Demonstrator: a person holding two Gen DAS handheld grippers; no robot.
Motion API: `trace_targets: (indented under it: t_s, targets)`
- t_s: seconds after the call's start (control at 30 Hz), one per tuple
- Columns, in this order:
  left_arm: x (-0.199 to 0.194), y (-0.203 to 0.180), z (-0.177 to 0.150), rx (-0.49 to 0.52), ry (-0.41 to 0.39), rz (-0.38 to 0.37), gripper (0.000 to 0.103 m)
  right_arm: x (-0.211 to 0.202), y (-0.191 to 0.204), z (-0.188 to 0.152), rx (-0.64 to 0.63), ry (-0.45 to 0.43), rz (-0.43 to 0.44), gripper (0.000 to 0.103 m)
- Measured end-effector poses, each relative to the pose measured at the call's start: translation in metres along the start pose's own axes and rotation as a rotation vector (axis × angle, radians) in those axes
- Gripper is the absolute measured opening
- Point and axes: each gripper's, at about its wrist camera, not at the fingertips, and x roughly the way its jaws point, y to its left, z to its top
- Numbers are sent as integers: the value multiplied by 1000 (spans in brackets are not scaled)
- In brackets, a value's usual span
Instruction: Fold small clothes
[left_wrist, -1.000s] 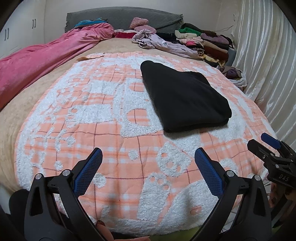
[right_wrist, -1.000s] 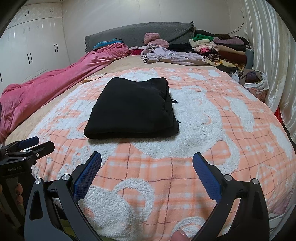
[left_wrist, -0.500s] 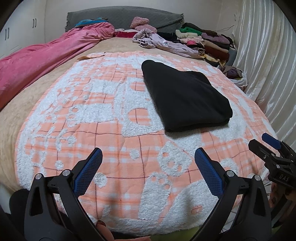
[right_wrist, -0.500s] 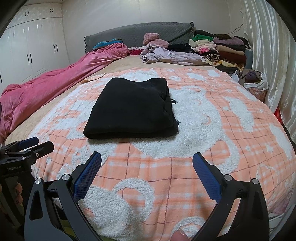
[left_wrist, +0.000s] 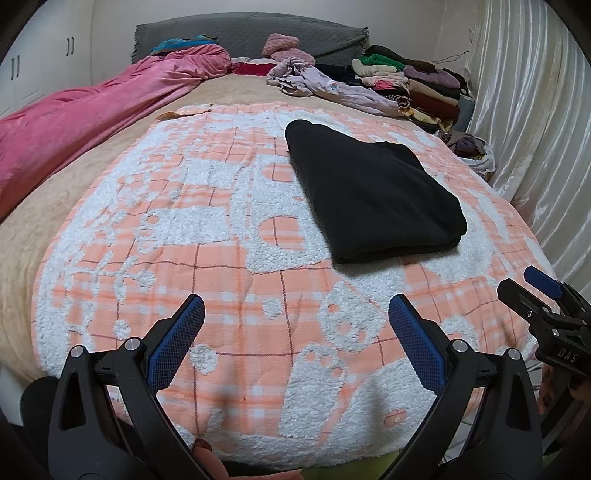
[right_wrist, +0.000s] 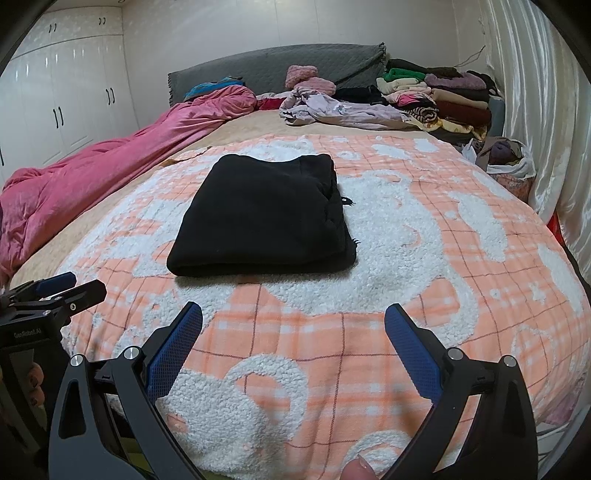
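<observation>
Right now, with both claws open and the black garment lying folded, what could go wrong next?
1. The black garment is a thick, layered bundle; pinching only its top layer could pull the fold open.
2. It lies on a fluffy blanket; a low claw might grab blanket pile too.
3. The left claw and right claw sit close together and could collide.

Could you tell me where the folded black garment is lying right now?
The black garment lies on the orange blanket, ahead of both open grippers, centre-left in the right view.

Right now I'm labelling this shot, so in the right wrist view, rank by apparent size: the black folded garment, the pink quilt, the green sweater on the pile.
1. Pink quilt, largest.
2. Black folded garment; it lies nearer the camera, so the gap is unsure.
3. Green sweater, smallest, though farthest away.
</observation>
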Motion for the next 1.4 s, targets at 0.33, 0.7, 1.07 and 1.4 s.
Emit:
trace_targets:
  t_s: [0.33, 0.7, 1.07, 1.4]
  targets:
    - [0, 1, -1, 6, 2, 0, 93, 0, 0, -1, 3, 3, -3, 98]
    - [-2, -5, -1, 12, 6, -9, 93, 2, -3, -1, 11, 6, -11, 98]
    - [1, 6, -1, 1, 21, 3, 93, 3, -22, -6, 67, 10, -73, 98]
    - [10, 120, 23, -182, 24, 164, 93, -62, -181, -55, 418, -41, -509, 98]
